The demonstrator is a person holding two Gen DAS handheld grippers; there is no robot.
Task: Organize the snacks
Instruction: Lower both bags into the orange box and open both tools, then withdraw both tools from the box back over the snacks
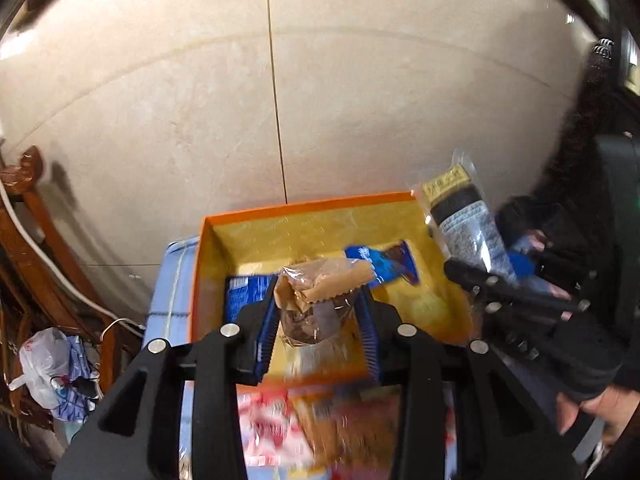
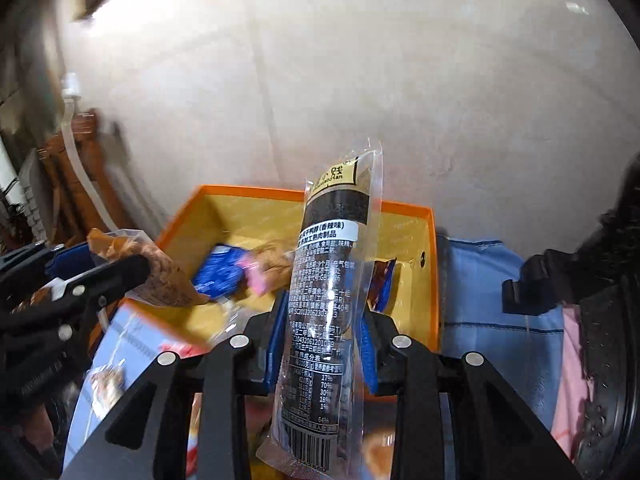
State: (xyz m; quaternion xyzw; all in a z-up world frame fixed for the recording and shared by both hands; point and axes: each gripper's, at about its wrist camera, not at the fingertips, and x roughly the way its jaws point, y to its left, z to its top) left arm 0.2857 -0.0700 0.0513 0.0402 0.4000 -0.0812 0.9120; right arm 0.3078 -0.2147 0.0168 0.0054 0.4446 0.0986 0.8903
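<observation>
Crinkled brown paper and clear film are being pinched by the left gripper point(image 1: 316, 312): a small wrapped cake point(image 1: 320, 292), dark and rounded under its wrapper, is being held over the orange box point(image 1: 304, 206). At 2 o'clock in the left wrist view, a long clear-film sausage stick point(image 2: 328, 304), printed black with white text and a barcode, is being gripped by the right gripper point(image 2: 324, 332), its blue pads pressed on the film. The box, a shallow rectangular tray with glossy yellow lining, is being seen at 12 o'clock beyond both grippers. Blue foil packets point(image 1: 384, 264) are lying inside it on the yellow floor.
</observation>
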